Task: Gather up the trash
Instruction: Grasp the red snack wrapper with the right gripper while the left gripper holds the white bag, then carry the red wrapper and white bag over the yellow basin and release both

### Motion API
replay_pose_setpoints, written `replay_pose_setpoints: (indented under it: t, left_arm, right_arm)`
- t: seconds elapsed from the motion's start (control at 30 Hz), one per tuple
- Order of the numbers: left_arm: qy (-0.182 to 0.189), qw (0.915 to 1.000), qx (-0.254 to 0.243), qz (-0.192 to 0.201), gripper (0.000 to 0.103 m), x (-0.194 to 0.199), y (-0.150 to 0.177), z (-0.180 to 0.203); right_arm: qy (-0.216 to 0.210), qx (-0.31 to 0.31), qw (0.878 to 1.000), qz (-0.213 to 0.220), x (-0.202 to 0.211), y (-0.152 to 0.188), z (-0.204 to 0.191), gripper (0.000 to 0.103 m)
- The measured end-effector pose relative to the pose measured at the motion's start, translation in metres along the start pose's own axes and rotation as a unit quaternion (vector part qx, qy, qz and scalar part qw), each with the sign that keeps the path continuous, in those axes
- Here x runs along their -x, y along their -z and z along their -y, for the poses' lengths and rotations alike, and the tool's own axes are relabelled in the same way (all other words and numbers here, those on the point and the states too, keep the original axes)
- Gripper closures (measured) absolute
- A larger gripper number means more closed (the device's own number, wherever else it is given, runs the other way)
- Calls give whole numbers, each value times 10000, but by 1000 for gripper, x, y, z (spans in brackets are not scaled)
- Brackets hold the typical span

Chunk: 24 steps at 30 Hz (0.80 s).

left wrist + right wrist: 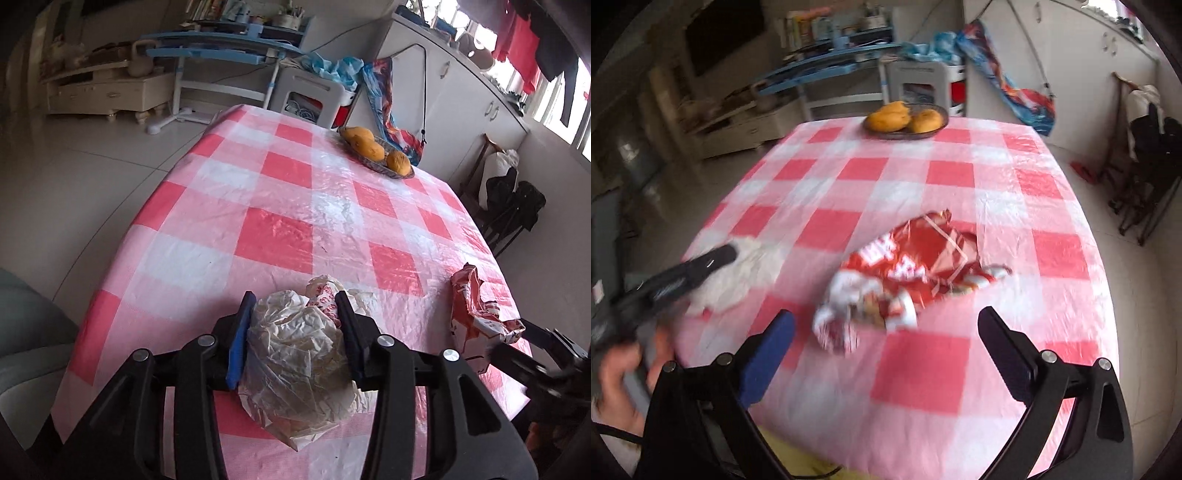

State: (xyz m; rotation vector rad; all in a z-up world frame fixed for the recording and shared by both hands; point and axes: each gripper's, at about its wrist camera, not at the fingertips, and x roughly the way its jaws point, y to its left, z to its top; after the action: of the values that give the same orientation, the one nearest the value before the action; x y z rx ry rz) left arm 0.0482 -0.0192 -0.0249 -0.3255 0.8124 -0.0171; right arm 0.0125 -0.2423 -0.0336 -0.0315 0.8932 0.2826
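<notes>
Left gripper (295,306) clamps my crumpled white wrapper (299,354). Right gripper (886,325) gapes empty; I should straddle the red snack bag (908,273) squarely before squeezing.

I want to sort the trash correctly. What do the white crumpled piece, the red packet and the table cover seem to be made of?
White crumpled piece: probably thin paper or plastic film, matte to faintly glossy, with soft translucent creases.
Red packet: likely foil-type plastic wrapper, glossy, with sharp shiny folds and print.
Table cover: seemingly thin plastic sheet, with glare and fine wrinkles.
</notes>
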Motion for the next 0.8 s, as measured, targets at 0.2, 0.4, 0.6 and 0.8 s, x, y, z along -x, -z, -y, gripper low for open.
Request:
replay_pose_setpoints:
  t: [0.2,0.4,0.6,0.8]
  left_arm:
    - [-101,9998,-120,74,61,1,-1,2]
    - [-122,9996,-248,63,60,-1,3,8]
    - [-138,9993,-349,87,58,-2,5,15]
    - [-69,9993,-326,167,60,0,6,14]
  right_arm:
    - [594,963,9936,18,-26,-3,-31,8]
    - [170,737,9970,-147,-34,3,-11,39]
    - [-164,624,9979,-48,-27,5,4,52]
    - [-674,410,9963,326,-10,8,10,58]
